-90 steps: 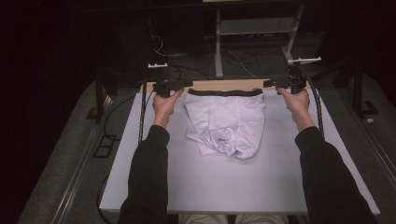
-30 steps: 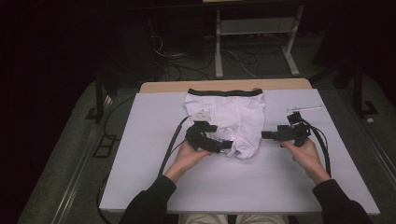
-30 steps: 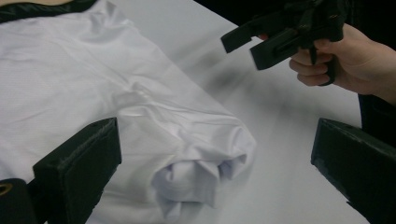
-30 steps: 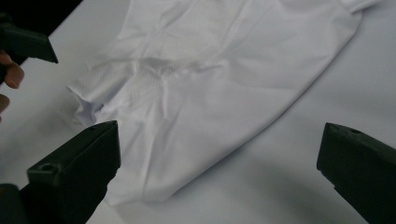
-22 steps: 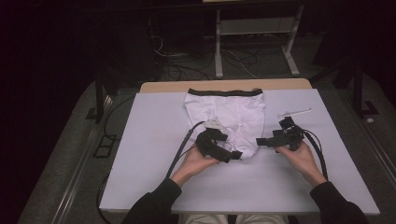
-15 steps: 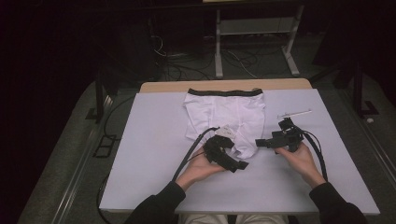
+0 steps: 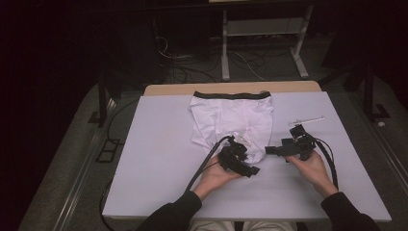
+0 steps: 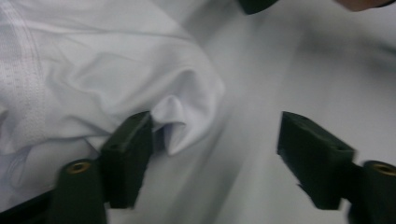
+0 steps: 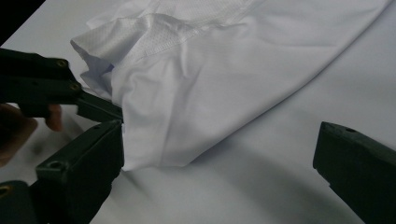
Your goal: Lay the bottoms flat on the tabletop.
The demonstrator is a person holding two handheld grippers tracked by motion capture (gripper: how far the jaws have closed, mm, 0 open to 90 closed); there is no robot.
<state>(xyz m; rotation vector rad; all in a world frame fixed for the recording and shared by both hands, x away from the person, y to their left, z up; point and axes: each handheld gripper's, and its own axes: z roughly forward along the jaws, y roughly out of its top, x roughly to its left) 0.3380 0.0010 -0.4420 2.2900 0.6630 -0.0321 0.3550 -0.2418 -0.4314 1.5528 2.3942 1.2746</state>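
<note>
Item: white boxer shorts (image 7: 232, 121), black waistband (image 7: 232, 95) at the far edge, lying flat on the pale table cover (image 7: 154, 159) with the legs toward the person.

High view: shows the whole garment, both forearms in dark sleeves, and a bare wooden strip of table (image 7: 231, 88) beyond the waistband. The left gripper (image 7: 251, 170) sits just off the near hem, its cable (image 7: 204, 163) looping back across the cover. The right gripper (image 7: 270, 150) sits level beside the hem's right corner, held in the right hand (image 7: 310, 166). Jaw detail is too small to read here.

Left gripper view: supplies what the high view lacks. Its two black jaws stand apart, having just been closing; a folded corner of hem (image 8: 180, 116) lies against the inner face of the left-hand jaw, while the other jaw is well clear over bare cover. The fabric is not pinched. The picture is blurred.

Right gripper view: its jaws are spread wide, with the lower edge of the garment (image 9: 196, 121) lying between them and nearer the left-hand jaw. The pads do not press on the cloth. Beyond that jaw, the left gripper (image 9: 100, 109) shows with its tip at the same hem corner, fingers (image 9: 28, 123) behind it.

Surroundings: a metal stand (image 7: 262, 43) and loose cables (image 7: 202, 67) on the dark floor beyond the table. Nothing lies between either gripper and the hem.
</note>
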